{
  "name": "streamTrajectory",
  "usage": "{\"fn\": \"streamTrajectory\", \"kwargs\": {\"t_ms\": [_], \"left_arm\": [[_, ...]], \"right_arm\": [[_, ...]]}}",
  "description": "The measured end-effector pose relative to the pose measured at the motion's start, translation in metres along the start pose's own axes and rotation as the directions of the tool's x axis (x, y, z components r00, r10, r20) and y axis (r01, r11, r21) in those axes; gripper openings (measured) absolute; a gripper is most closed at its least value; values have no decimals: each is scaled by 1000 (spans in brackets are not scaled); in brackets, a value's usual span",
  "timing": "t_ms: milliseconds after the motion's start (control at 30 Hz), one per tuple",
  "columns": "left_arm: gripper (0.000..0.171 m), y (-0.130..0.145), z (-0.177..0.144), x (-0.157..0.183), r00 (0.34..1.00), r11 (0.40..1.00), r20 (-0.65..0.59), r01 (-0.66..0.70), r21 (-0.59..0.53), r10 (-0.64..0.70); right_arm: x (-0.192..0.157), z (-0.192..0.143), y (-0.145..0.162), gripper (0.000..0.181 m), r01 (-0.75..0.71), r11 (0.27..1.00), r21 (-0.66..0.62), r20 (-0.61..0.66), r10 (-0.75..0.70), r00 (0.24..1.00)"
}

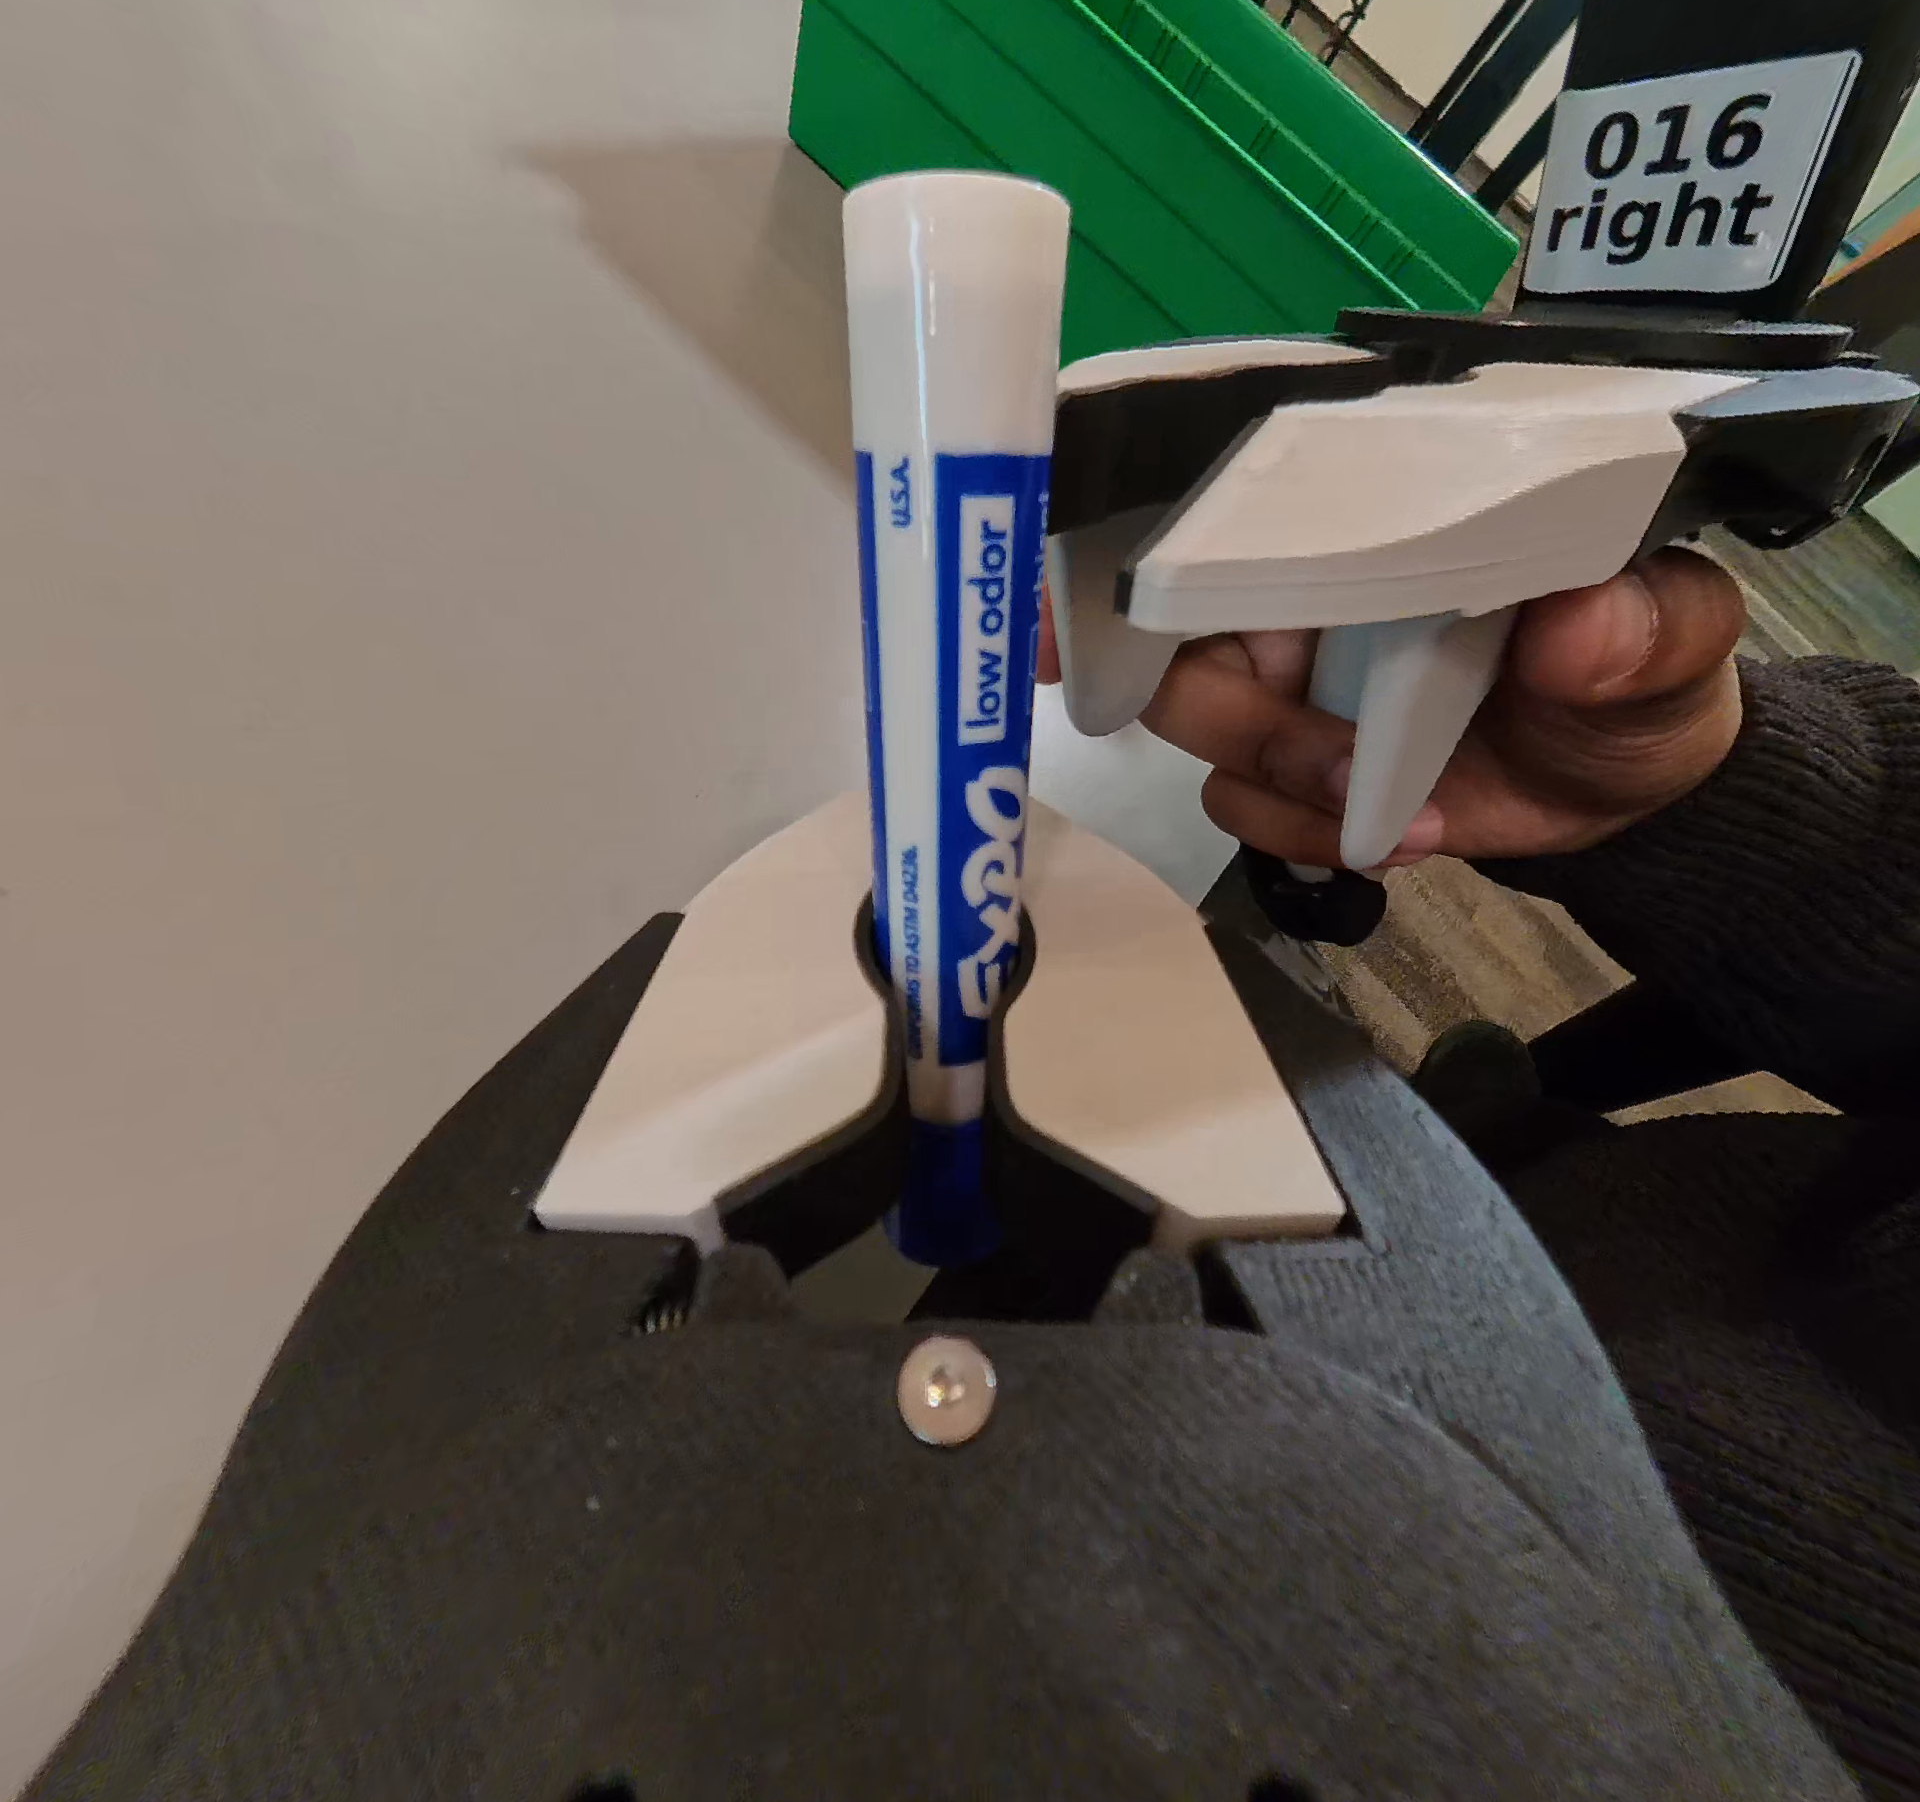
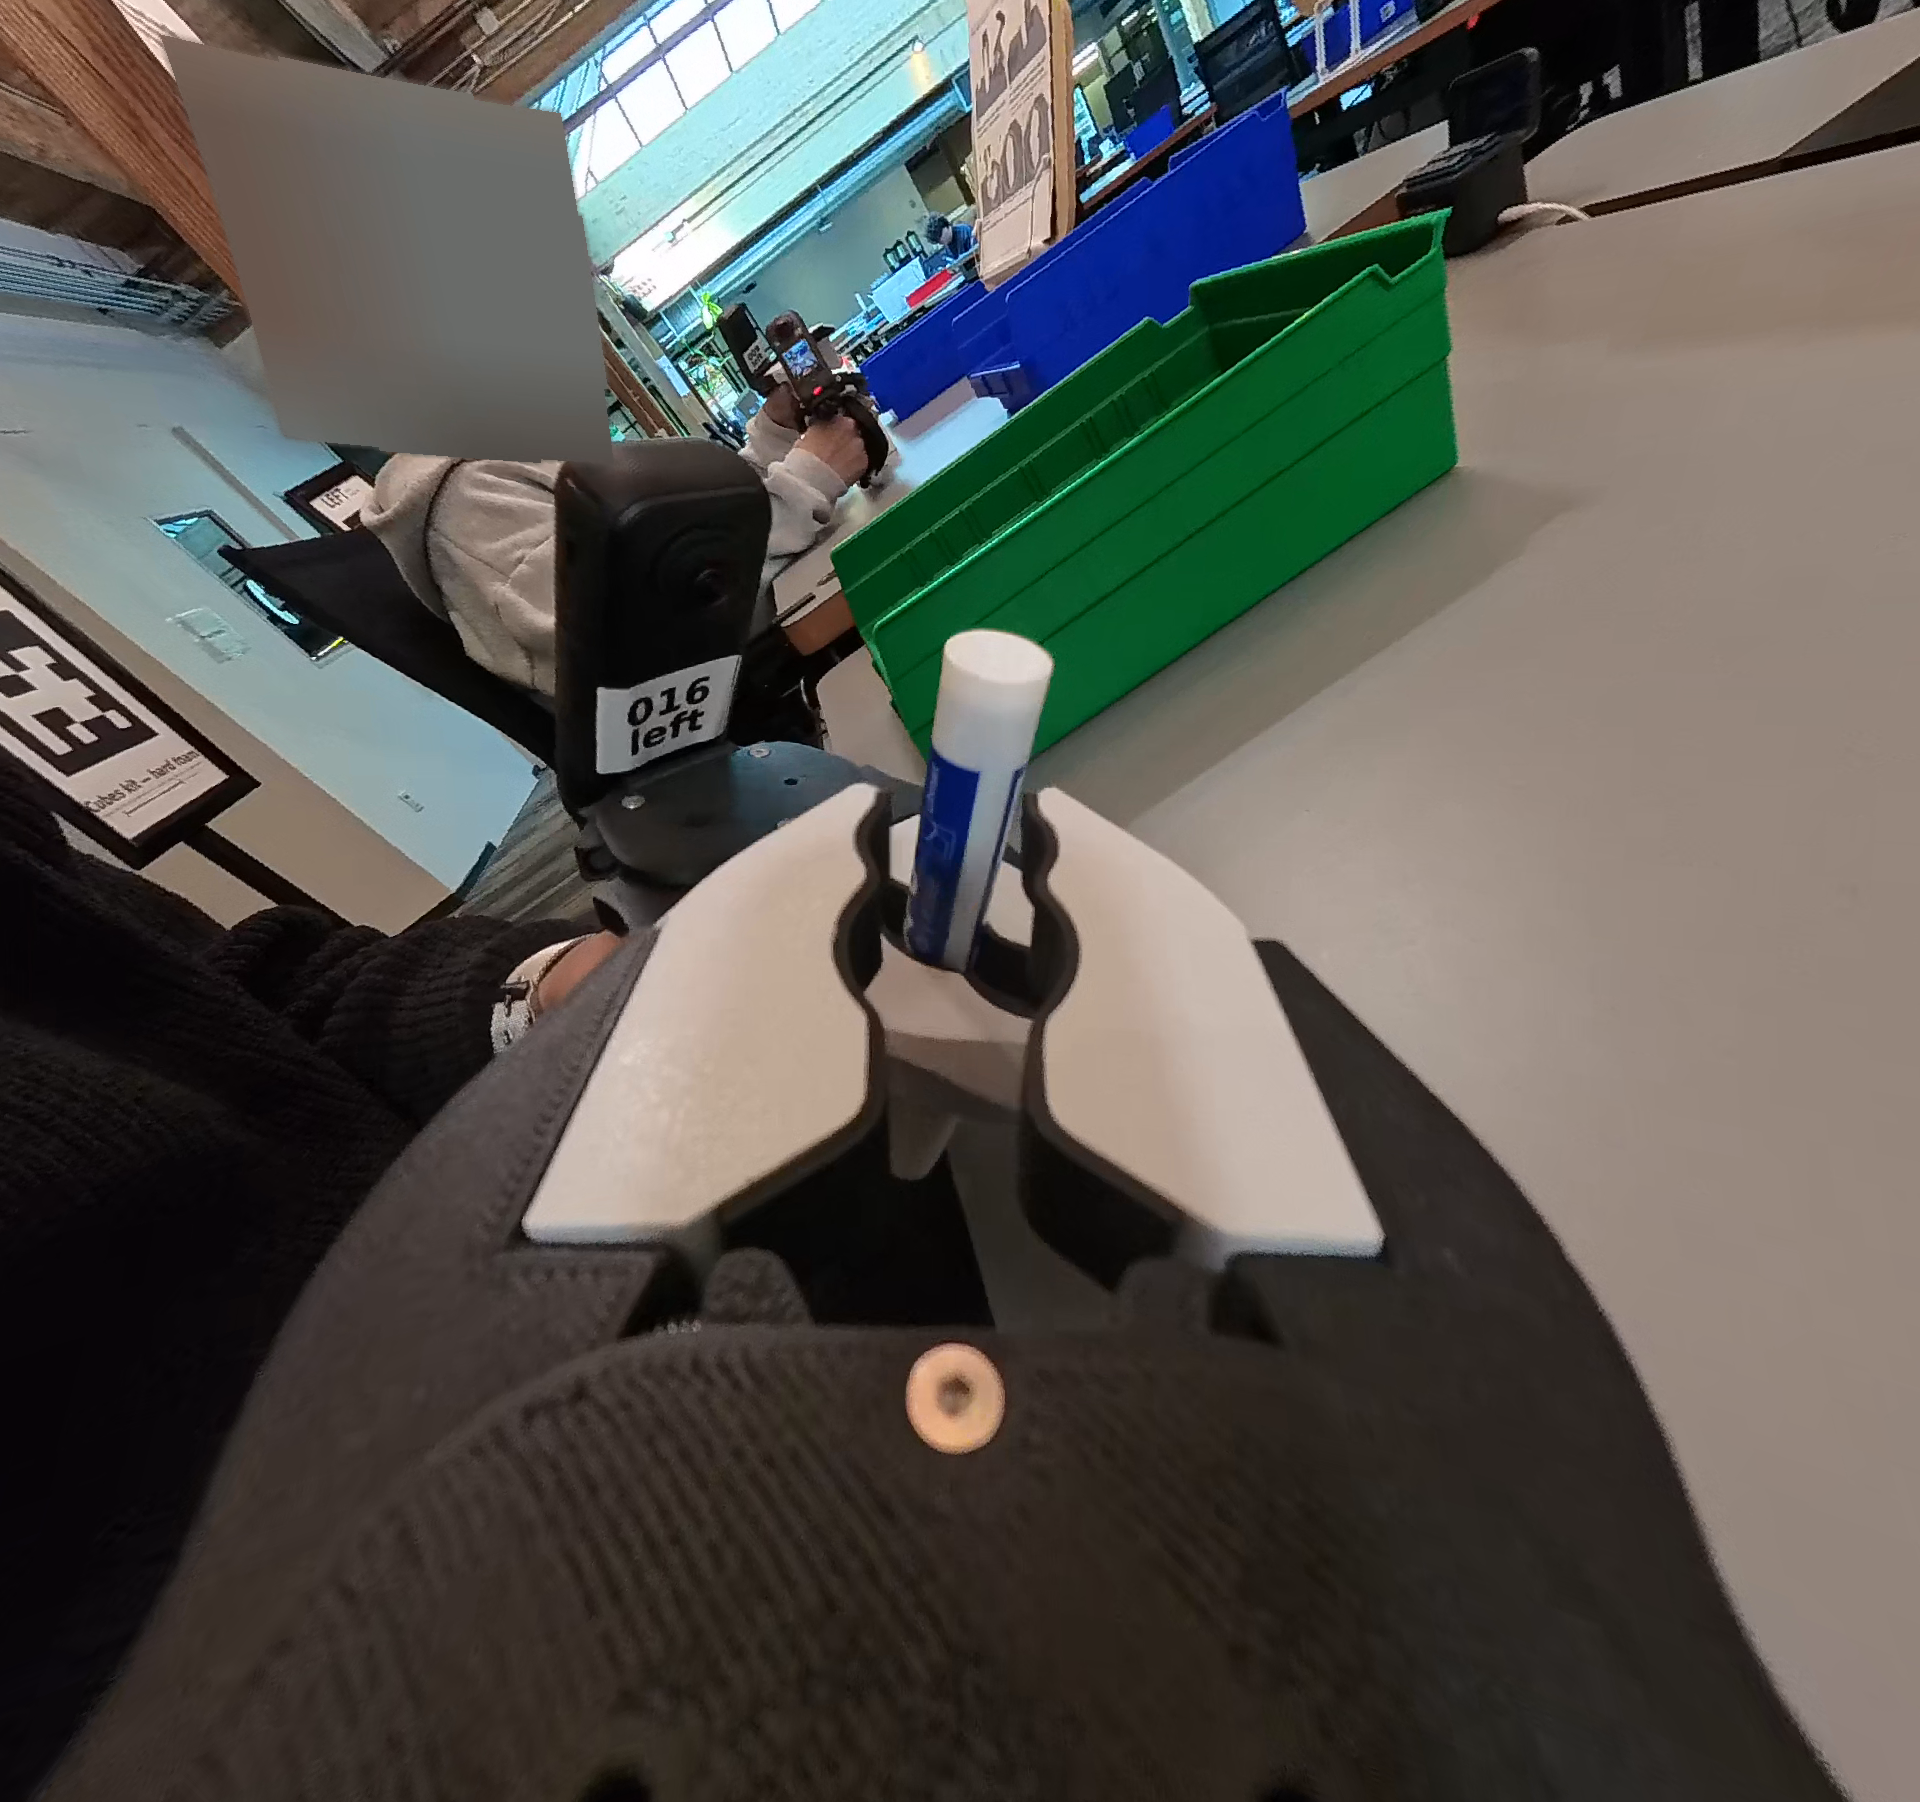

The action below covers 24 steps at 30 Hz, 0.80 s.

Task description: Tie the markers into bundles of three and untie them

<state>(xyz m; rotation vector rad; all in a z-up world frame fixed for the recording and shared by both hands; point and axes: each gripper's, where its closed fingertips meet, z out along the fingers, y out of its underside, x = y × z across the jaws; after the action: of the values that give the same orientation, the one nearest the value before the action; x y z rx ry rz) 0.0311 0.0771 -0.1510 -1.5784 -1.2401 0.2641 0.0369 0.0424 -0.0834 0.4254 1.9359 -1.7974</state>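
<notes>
Two views, one marker.

Left wrist view: the left gripper [image 1: 951,963] has its jaws closed on a white-and-blue marker [image 1: 951,547], clamped near its blue capped end at centre frame. The marker's long axis runs straight up the frame, white end uppermost. The right gripper [image 1: 1091,599] enters from the right edge, held by a hand [image 1: 1455,713] in a dark knit sleeve; its jaws stand apart, just beside the marker's mid-barrel, whether touching cannot be told. A green bin [image 1: 1091,142] sits at upper centre on the pale grey surface [image 1: 312,505].

Right wrist view: the right gripper [image 2: 956,879] has its jaws parted around the marker [image 2: 977,786], which rises between them at centre frame, with gaps showing on either side. The green bin [image 2: 1195,516] lies beyond, upper right, on the surface [image 2: 1558,817]. The left gripper's camera housing [image 2: 655,589] stands at middle left.
</notes>
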Motion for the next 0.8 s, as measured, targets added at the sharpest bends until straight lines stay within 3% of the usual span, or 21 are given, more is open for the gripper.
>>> {"fn": "streamTrajectory", "kwargs": {"t_ms": [433, 667, 800], "left_arm": [[9, 1, 1, 1, 999, 999, 13, -36, -9, 37], [9, -6, -3, 0, 998, 997, -31, 58, 40, -57], [9, -5, -2, -1, 999, 999, -16, 34, 28, -34]], "right_arm": [[0, 1, 2, 27, -1, 1000, -8, 2, 1, 1000], [2, 0, 0, 27, -5, 1000, 1, -3, 5, 1000], [1, 1, 0, 27, -6, 1000, -1, 0, 6, 1000]]}}
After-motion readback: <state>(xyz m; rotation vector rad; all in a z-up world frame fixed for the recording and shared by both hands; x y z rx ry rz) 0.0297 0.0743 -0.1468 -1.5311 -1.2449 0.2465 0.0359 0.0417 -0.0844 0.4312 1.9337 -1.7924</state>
